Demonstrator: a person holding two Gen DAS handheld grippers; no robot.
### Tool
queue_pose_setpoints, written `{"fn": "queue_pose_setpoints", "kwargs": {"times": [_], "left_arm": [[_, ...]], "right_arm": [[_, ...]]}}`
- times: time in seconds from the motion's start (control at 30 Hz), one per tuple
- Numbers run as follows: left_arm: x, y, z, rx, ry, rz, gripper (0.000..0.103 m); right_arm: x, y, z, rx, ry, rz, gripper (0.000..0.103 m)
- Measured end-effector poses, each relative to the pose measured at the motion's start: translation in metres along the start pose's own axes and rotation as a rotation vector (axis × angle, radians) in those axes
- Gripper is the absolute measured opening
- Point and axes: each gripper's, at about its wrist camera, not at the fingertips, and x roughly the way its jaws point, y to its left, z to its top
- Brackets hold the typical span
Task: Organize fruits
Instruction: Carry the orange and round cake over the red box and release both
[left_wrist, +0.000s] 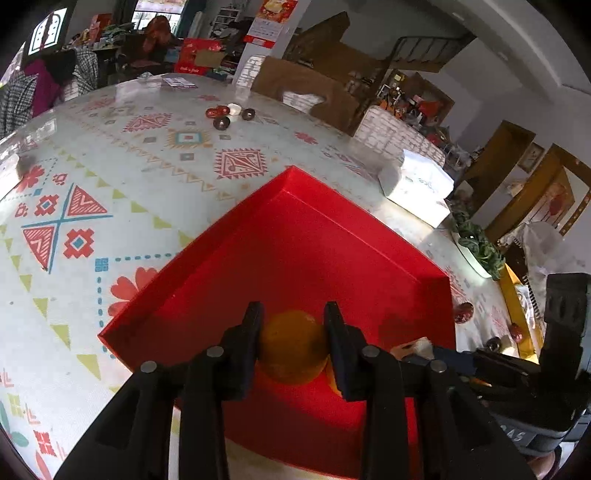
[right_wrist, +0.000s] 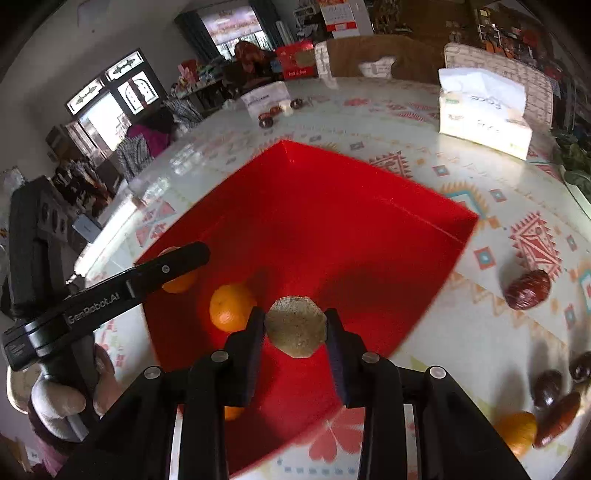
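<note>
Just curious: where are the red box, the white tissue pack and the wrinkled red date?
Red box (right_wrist: 369, 206), right wrist view, far wall.
White tissue pack (right_wrist: 484, 110), right wrist view, front.
Wrinkled red date (right_wrist: 527, 289), right wrist view, middle.

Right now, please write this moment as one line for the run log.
left tool: shut on orange | right tool: shut on kiwi | both over red box | loose orange inside box
</note>
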Motion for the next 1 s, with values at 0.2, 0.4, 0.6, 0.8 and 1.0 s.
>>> {"fn": "queue_pose_setpoints", "kwargs": {"times": [0.2, 0.4, 0.6, 0.8, 1.0], "left_arm": [[-0.008, 0.0, 0.001, -0.041, -0.025, 0.003, 0.055], [-0.045, -0.016, -0.011, -0.025, -0.132, 0.054, 0.076], [-0.082, -0.045, -0.029, 0.011, -0.238, 0.065, 0.076], [-0.118, -0.097, -0.049, 0.163, -0.412, 0.165, 0.087], [-0.126, -0.13, -0.055, 0.196, -0.432, 0.078, 0.103]], "right_arm": [[0.01, 0.002, 0.003, -0.003, 0.0, -0.009, 0.041], [-0.026, 0.002, 0.0, -0.03, -0.104, -0.049, 0.05], [-0.09, -0.006, -0.019, -0.041, -0.289, -0.145, 0.078], [-0.158, -0.031, -0.056, -0.05, -0.522, -0.331, 0.098], [-0.184, -0.097, -0.082, 0.063, -0.411, -0.37, 0.1]]}}
